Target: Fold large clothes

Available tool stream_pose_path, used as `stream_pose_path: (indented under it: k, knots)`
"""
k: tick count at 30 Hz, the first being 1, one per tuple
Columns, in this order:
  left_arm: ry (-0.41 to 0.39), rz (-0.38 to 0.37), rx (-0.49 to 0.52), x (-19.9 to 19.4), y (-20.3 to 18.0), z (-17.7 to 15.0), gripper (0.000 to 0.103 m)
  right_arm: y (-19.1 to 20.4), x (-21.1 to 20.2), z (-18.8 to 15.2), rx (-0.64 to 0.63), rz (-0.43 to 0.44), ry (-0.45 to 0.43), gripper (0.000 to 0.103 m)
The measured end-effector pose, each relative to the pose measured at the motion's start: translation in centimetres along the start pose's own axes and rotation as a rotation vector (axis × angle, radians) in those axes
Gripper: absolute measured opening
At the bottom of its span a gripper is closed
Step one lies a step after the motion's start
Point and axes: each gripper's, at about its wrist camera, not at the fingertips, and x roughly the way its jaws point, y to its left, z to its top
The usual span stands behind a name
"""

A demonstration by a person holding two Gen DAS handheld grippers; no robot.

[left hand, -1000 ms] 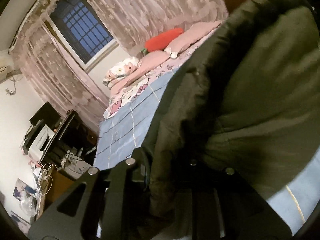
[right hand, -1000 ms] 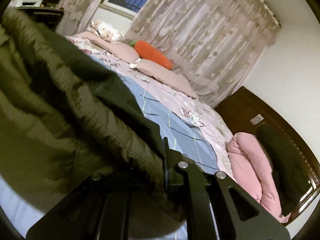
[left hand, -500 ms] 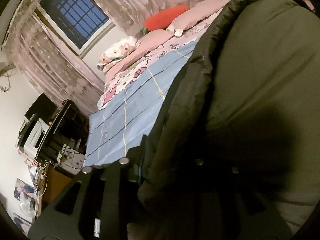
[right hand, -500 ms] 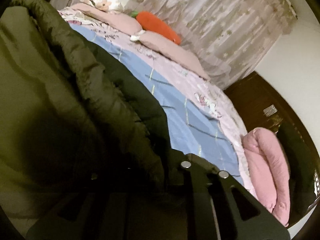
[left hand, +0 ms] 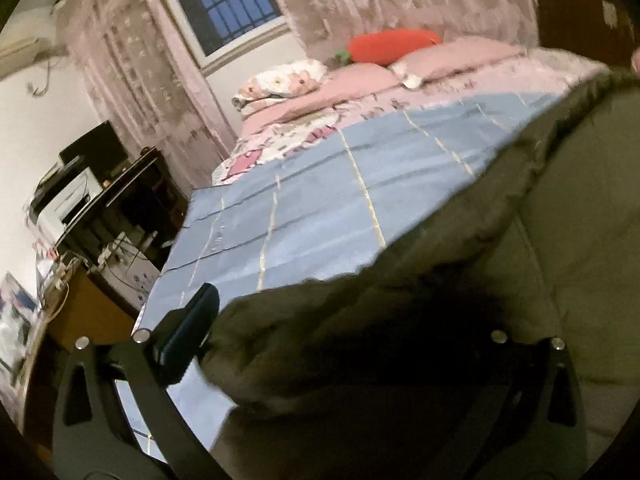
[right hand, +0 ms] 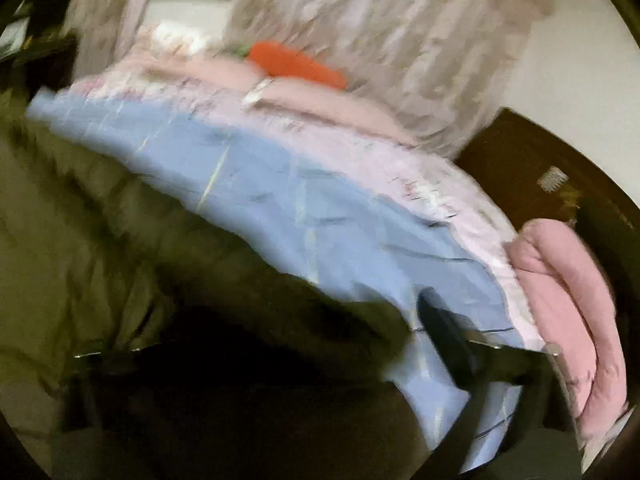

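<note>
A large olive-green padded coat [left hand: 460,280] lies on the blue checked bedspread [left hand: 320,200]. In the left wrist view my left gripper [left hand: 320,344] has its jaws wide apart; the left finger [left hand: 192,328] is clear of the coat's edge and the right finger is hidden under the fabric. In the blurred right wrist view the coat [right hand: 120,260] fills the left and bottom. My right gripper [right hand: 272,344] is also spread wide, with its right finger [right hand: 444,328] over the bedspread [right hand: 300,200] and the left one buried in the coat.
Pink pillows [left hand: 440,56] and an orange carrot cushion [left hand: 392,42] lie at the bed's head under a curtained window. A dark desk with a printer [left hand: 80,208] stands left of the bed. A folded pink quilt [right hand: 560,300] lies by the wooden headboard on the right.
Both grippers have lowered the coat onto the bed and opened, letting go of its edge. More of the blue bedspread now shows beyond the coat.
</note>
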Motion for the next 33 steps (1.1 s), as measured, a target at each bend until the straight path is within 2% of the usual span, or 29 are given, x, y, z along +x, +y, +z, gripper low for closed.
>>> stream_pose_path:
  k: [4, 6, 8, 9, 11, 13, 16, 20, 22, 25, 28, 33]
  knots:
    - [-0.078, 0.061, -0.151, -3.6, 3.1, 2.8, 0.101, -4.7, -4.1, 1.9, 0.243, 0.08, -0.111, 0.102]
    - [-0.161, 0.112, -0.245, -6.7, 4.2, 4.5, 0.101, -6.1, -6.8, 2.7, 0.342, 0.142, -0.167, 0.102]
    - [-0.234, 0.06, -0.302, -9.5, 4.3, 5.8, 0.101, -5.7, -8.8, 3.1, 0.378, 0.214, -0.2, 0.102]
    - [-0.271, 0.004, -0.306, -11.1, 3.4, 6.6, 0.101, -5.1, -9.6, 3.2, 0.381, 0.254, -0.209, 0.102]
    - [-0.297, -0.084, -0.251, -12.7, 0.8, 7.8, 0.101, -2.7, -9.7, 3.7, 0.369, 0.325, -0.173, 0.102]
    - [-0.269, -0.148, -0.183, -12.9, -2.7, 8.4, 0.101, -0.4, -8.7, 4.1, 0.349, 0.344, -0.101, 0.102]
    - [-0.169, -0.193, -0.205, -9.9, -6.4, 8.0, 0.101, 3.3, -6.0, 4.1, 0.318, 0.359, -0.042, 0.102]
    - [-0.037, -0.179, -0.197, -4.2, -10.5, 6.5, 0.101, 6.3, -2.0, 3.1, 0.281, 0.336, 0.023, 0.102]
    - [-0.022, -0.159, -0.177, -2.1, -11.4, 5.7, 0.101, 7.2, 0.0, 2.3, 0.262, 0.317, 0.033, 0.102]
    - [-0.001, -0.17, -0.239, 0.5, -11.1, 5.2, 0.101, 7.2, 2.6, 1.3, 0.311, 0.332, 0.05, 0.102]
    - [0.029, -0.173, -0.24, 3.2, -11.9, 4.5, 0.101, 7.9, 4.2, 0.7, 0.309, 0.324, 0.052, 0.102]
    - [-0.001, -0.119, -0.223, 4.8, -13.8, 2.8, 0.101, 10.0, 5.3, -0.6, 0.259, 0.252, 0.009, 0.102]
